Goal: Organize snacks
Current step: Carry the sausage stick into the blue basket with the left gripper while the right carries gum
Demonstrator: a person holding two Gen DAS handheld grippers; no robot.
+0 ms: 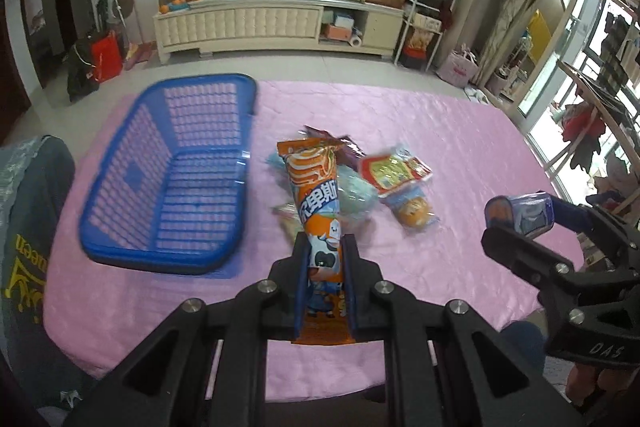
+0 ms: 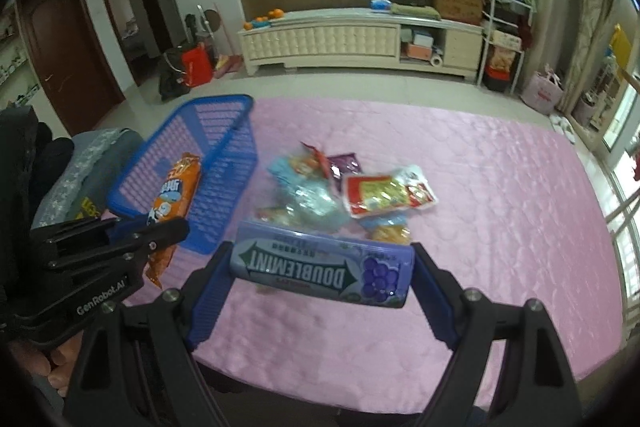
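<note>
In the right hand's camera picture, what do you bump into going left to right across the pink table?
Left gripper holding the orange snack pack → blue basket → pile of snacks → bare pink cloth.

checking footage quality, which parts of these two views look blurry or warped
Left wrist view: the snack pile and blue basket rim are motion-smeared, the held orange packet sharper; fisheye bends the room edges. Right wrist view: the Doublemint pack is crisp, the pile soft, window glare at right.
</note>
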